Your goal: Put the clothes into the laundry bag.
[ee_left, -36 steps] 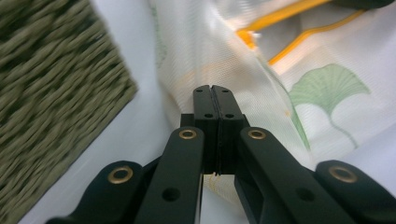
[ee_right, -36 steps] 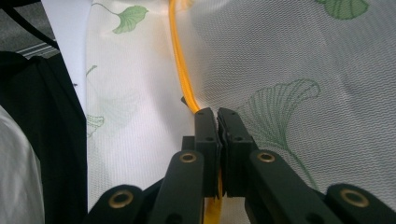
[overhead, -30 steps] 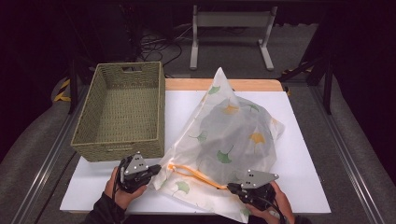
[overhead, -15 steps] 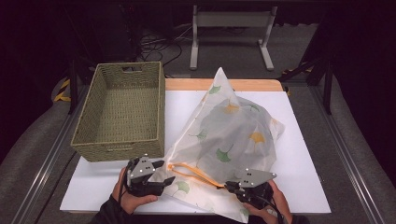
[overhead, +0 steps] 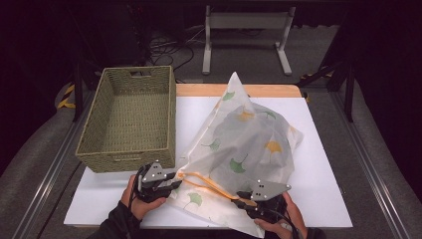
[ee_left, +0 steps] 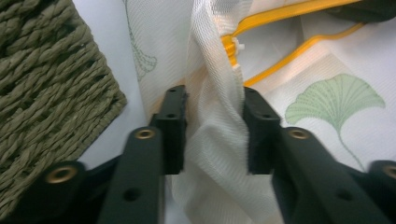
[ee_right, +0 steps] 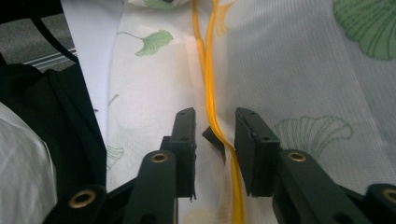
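A white mesh bag (overhead: 249, 144) printed with green and yellow ginkgo leaves lies bulging on the white table board (overhead: 323, 189). An orange drawstring (overhead: 209, 184) runs along its near edge. My left gripper (overhead: 174, 184) sits at the bag's near left corner. Its jaws have just been closing, and they now pinch a bunched fold of mesh (ee_left: 215, 140). My right gripper (overhead: 241, 199) rests on the bag's near right edge. Its jaws have just been opening and now stand apart, with the orange cord (ee_right: 212, 107) running loose between them next to a small dark piece (ee_right: 212, 137).
A woven olive basket (overhead: 124, 162) stands at the left of the board, close beside my left gripper. The board's right side is bare. A metal stand (overhead: 246, 35) and cables are on the floor beyond the table.
My left gripper has shifted right onto the bag's corner. The right gripper has stayed on the near edge, and the bag has kept its place.
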{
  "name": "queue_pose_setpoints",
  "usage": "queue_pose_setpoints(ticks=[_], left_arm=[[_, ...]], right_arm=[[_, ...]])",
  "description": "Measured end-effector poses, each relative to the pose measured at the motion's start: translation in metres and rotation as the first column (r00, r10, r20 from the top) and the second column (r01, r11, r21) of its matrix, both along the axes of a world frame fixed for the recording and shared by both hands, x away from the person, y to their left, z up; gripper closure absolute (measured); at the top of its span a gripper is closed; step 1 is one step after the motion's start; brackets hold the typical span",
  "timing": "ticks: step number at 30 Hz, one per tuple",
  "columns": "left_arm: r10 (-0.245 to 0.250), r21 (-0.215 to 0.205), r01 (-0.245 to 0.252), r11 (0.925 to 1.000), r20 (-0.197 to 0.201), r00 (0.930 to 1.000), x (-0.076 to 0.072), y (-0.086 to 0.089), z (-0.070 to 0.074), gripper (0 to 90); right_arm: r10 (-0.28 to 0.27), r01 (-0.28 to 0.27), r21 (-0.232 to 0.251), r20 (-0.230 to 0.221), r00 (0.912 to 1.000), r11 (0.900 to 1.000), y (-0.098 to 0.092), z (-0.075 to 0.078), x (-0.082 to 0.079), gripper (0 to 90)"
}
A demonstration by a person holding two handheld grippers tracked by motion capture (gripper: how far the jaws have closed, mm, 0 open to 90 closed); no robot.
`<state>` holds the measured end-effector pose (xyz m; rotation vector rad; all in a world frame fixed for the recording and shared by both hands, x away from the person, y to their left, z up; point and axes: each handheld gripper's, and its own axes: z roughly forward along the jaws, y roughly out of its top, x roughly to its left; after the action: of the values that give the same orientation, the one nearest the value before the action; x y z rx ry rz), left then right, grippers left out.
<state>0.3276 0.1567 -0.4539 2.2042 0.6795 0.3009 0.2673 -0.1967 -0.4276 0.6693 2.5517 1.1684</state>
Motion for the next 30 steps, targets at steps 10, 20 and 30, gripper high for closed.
queue_pose_setpoints(ticks=[10, 20, 30], left_arm=[[0.005, -0.029, -0.006, 0.9996, -0.010, 0.9999, -0.003, 0.018, 0.003, 87.5], [-0.091, -0.030, 0.090, 0.9955, -0.034, 0.9952, -0.014, 0.012, 0.001, 87.7], [-0.139, -0.042, 0.138, 0.9895, -0.028, 0.9899, -0.025, 0.004, 0.003, 87.6]], right_arm=[[-0.048, 0.041, 0.091, 0.084, 0.9953, 0.995, -0.005, 0.017, -0.006, 61.1], [-0.241, 0.237, 0.058, 0.070, 0.9679, 0.970, -0.025, 0.009, 0.011, 80.8], [-0.233, 0.229, 0.074, 0.058, 0.9708, 0.971, -0.022, 0.008, 0.016, 80.1]])
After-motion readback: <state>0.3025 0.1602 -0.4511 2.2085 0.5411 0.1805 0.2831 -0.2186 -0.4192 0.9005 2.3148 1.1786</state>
